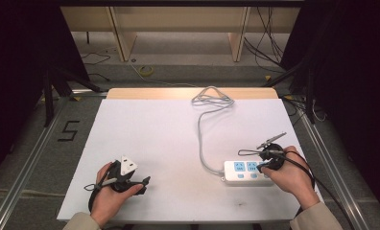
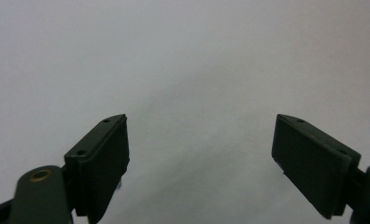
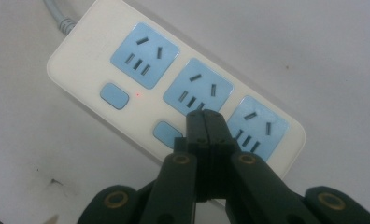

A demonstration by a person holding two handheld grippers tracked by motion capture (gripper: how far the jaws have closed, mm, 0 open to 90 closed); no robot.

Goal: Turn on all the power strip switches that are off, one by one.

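A white, oblong plastic power strip (image 1: 245,173) with three pale blue socket faces and a pale blue button beside each lies flat on the white tabletop (image 1: 169,143), toward its near right part. A grey cable (image 1: 201,139) leaves the strip's left end, runs away across the tabletop and ends in a loose coil near the far edge, by the strip of bare wood there.

The right tool (image 3: 205,122) is over the power strip, held in the person's right hand (image 1: 289,173). In the right gripper view its two black jaws are pressed flat together with nothing between them, and their joined tip sits over the strip's top face, between the middle socket and the socket at the end away from the cable, just beside the middle button. Whether the tip touches the plastic cannot be told. A small red light shows on the strip between the first button and the first socket.

The left tool (image 1: 142,184) is well apart from the strip, at the near left of the tabletop, in the person's left hand (image 1: 106,194). In the left gripper view its jaws stand wide apart with only bare white surface between them; it holds nothing.
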